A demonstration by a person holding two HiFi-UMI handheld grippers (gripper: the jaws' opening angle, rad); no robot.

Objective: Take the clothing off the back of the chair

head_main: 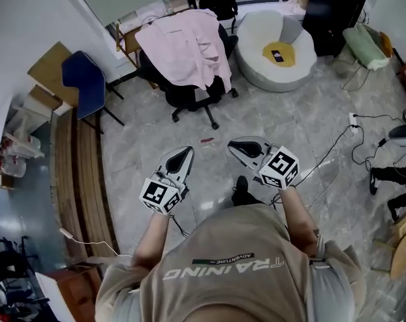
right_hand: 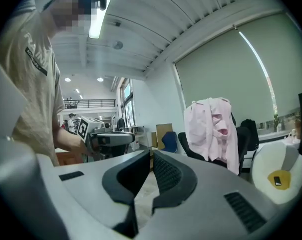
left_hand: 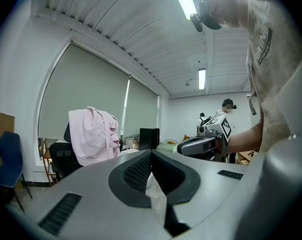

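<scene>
A pink shirt (head_main: 186,45) hangs over the back of a black office chair (head_main: 196,99) at the far side of the room. Both grippers are held out over the floor, well short of the chair and pointing toward it. My left gripper (head_main: 184,154) is shut with nothing between its jaws. My right gripper (head_main: 237,145) is also shut and empty. In the left gripper view the pink shirt (left_hand: 93,134) is at the left and the left gripper (left_hand: 151,154) points just right of it. In the right gripper view the shirt (right_hand: 213,129) hangs right of the right gripper (right_hand: 151,153).
A white round seat (head_main: 256,69) with a yellow cushion stands right of the chair. A blue chair (head_main: 85,86) and a wooden slatted bench (head_main: 78,173) are at the left. Cables (head_main: 353,139) run over the floor at the right. A small red object (head_main: 207,140) lies ahead.
</scene>
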